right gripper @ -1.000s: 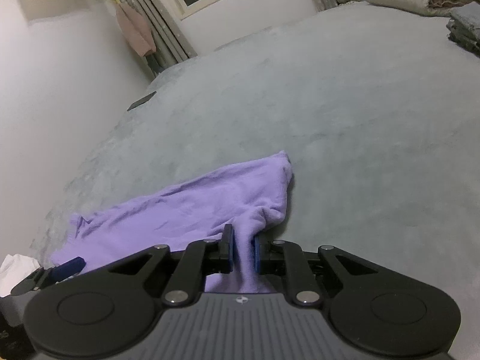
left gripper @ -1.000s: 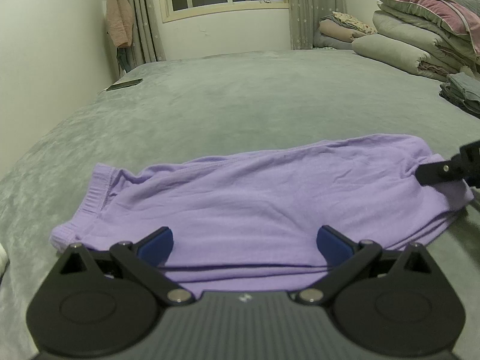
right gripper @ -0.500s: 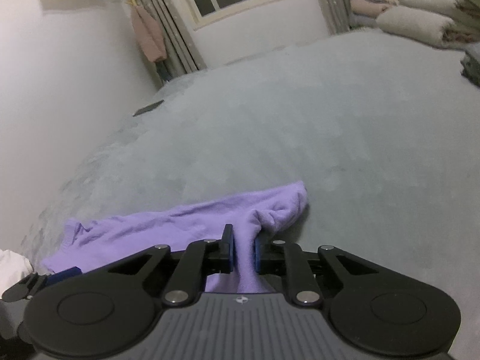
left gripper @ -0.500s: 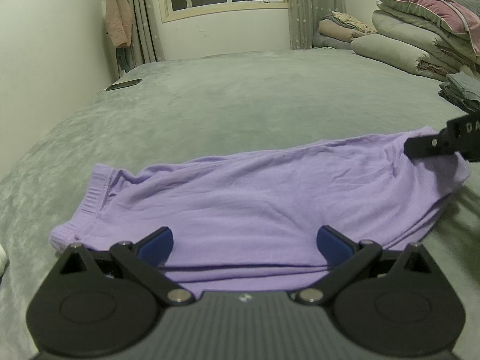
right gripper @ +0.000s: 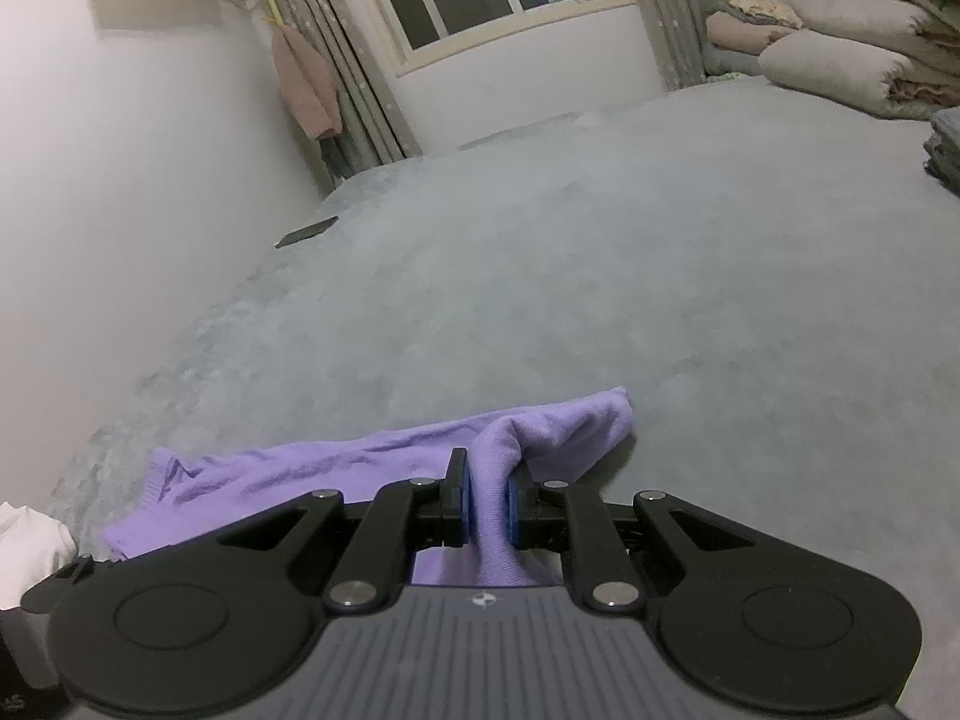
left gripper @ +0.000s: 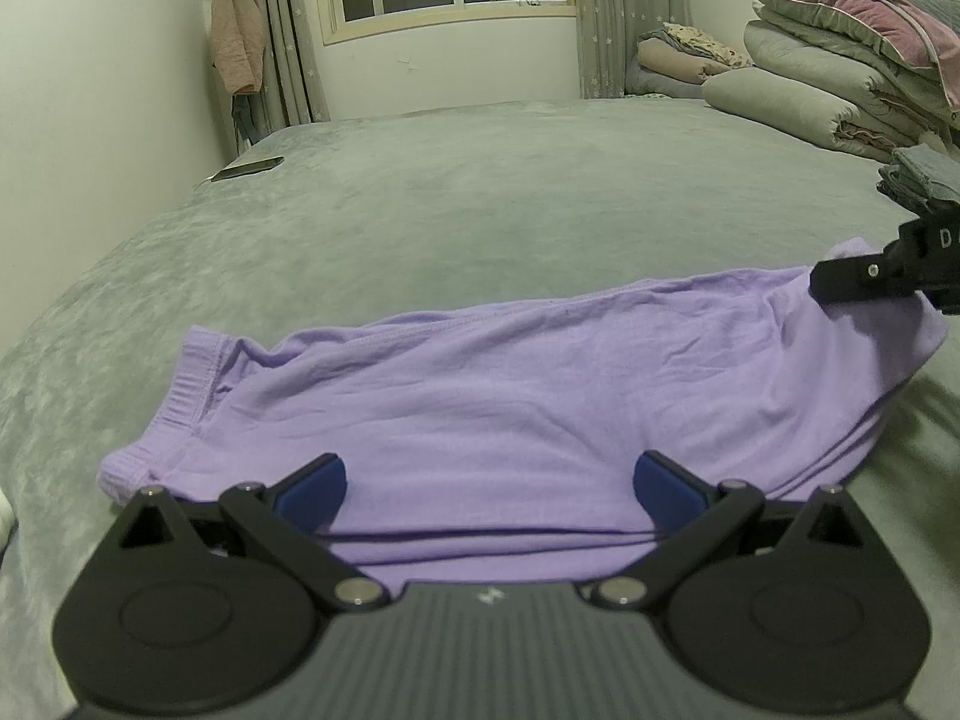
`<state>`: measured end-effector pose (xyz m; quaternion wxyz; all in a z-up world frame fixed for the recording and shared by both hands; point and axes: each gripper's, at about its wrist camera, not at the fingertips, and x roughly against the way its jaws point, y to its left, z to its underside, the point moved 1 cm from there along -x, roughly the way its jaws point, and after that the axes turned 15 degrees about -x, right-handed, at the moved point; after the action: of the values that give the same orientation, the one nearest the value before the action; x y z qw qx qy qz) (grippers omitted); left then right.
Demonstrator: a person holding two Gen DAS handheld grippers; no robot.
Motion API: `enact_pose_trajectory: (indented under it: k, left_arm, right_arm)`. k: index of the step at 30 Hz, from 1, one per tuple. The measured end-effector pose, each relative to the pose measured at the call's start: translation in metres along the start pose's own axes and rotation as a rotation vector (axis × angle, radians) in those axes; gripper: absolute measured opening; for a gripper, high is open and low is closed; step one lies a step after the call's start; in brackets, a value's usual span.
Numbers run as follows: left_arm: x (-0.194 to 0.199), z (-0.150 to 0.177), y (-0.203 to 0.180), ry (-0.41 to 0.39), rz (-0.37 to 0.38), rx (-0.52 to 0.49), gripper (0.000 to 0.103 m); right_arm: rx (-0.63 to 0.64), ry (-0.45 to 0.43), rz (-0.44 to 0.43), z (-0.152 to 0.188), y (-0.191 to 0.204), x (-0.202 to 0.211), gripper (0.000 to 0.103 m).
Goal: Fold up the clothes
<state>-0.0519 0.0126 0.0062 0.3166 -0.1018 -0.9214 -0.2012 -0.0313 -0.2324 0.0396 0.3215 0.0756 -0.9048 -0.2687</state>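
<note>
A purple garment (left gripper: 510, 396) with a ribbed band at its left end lies spread across the grey bed. My left gripper (left gripper: 489, 483) is open, its blue pads wide apart above the garment's near edge, gripping nothing. My right gripper (right gripper: 486, 507) is shut on a bunched fold of the purple garment (right gripper: 498, 504), holding the right end lifted off the bed. In the left wrist view the right gripper (left gripper: 840, 282) enters from the right edge, clamped on that raised corner.
A dark phone (left gripper: 247, 168) lies near the bed's far left edge. Folded grey clothes (left gripper: 924, 180) and stacked quilts and pillows (left gripper: 840, 78) sit at the right. A white cloth (right gripper: 30, 546) lies at the left, beside the garment. Grey bedspread (right gripper: 600, 276) stretches beyond.
The right gripper has lifted the garment's right end a little higher off the bed, and rolled slightly. The left gripper has stayed where it was, still open.
</note>
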Motion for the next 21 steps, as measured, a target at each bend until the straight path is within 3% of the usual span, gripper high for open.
enact_pose_trajectory:
  k: [16,21]
  left_arm:
    - [0.000,0.001,0.001,0.003,0.010,0.010,0.103]
    - [0.001,0.002,0.017,-0.008,0.077,0.086,0.103]
  right_arm:
    - [0.022,-0.029,-0.017,0.003,0.004,0.009,0.012]
    - [0.059,-0.028,-0.039,0.009,0.015,0.009,0.012]
